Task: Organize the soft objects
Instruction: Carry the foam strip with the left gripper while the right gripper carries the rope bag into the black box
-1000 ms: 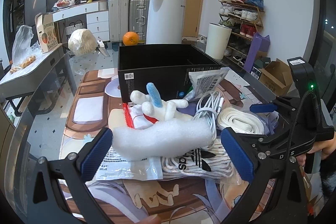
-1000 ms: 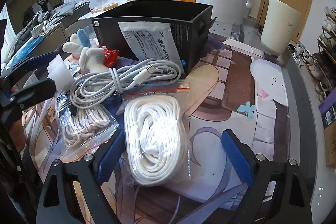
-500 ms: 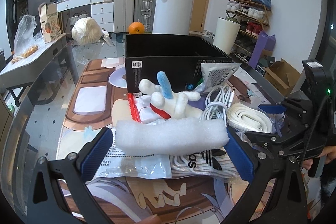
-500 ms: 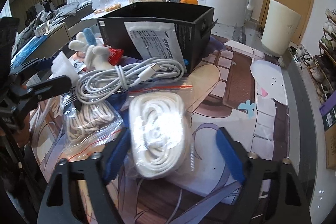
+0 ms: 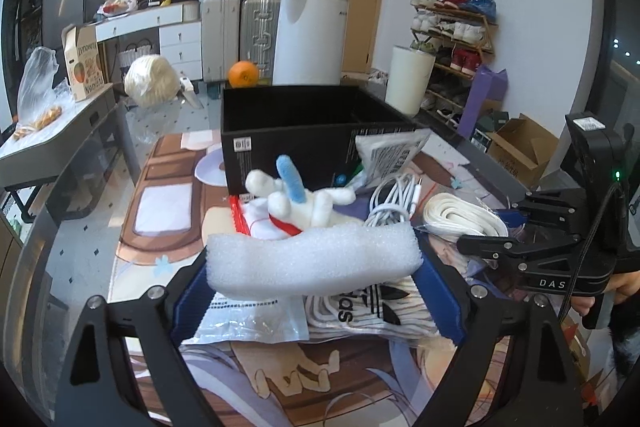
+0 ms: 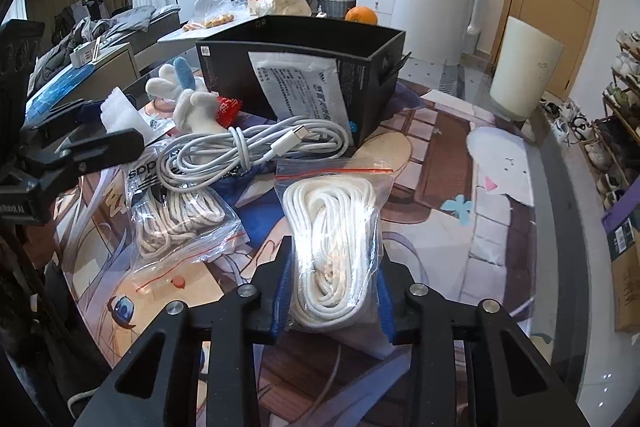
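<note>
My left gripper [image 5: 314, 287] is shut on a white foam block [image 5: 312, 261] and holds it above the pile on the table. My right gripper [image 6: 334, 301] is shut on a clear zip bag of white rope [image 6: 334, 243], which also shows in the left wrist view [image 5: 460, 217]. A black open box [image 5: 308, 135] stands behind the pile; it also shows in the right wrist view [image 6: 304, 67]. A white plush toy with a blue ear [image 5: 296, 199], a coiled white cable [image 6: 256, 151] and a second bag of rope [image 6: 180, 223] lie in front of it.
A white printed packet [image 6: 304, 91] leans on the box front. A flat plastic pouch [image 5: 248, 319] and an Adidas bag [image 5: 372, 311] lie under the foam. An orange [image 5: 243, 74] and a white appliance [image 5: 310, 35] stand behind the box. The table edge runs along the right [image 6: 560, 187].
My right gripper has closed on the bag of white rope. My left gripper has lifted the foam block a little, still gripped.
</note>
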The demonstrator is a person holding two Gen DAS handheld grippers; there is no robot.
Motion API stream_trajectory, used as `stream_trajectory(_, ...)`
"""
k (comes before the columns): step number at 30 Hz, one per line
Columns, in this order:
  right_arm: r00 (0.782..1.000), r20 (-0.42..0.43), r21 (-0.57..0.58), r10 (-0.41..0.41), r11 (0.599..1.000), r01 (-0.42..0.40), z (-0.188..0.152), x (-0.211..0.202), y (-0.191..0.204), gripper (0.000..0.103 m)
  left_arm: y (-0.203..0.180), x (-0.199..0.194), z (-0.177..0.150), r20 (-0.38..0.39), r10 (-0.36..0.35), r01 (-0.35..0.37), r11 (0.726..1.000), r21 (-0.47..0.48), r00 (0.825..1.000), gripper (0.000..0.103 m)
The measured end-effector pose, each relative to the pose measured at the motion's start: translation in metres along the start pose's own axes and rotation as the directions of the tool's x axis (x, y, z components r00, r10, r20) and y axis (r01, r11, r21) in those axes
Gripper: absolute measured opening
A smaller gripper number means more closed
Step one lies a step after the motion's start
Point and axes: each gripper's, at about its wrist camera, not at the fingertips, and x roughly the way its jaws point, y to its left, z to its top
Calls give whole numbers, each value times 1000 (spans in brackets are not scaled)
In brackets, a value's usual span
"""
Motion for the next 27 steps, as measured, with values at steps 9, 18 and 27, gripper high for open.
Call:
stream_trajectory(9,997,73,13,-24,1000,23,4,-37,-3,35,4,-23,17,73,-13,14,1000,-21,997,90)
stream_trajectory(18,989,143,37,-46,998,41,22,-68,-6,35,8,-37,40,122,13,-14,1000,8,992,90)
stream_trajectory(27,981,187,42,-50,998,43,51,-79,-6,35,10,-30,58,133,36,-40,999,29,990,90)
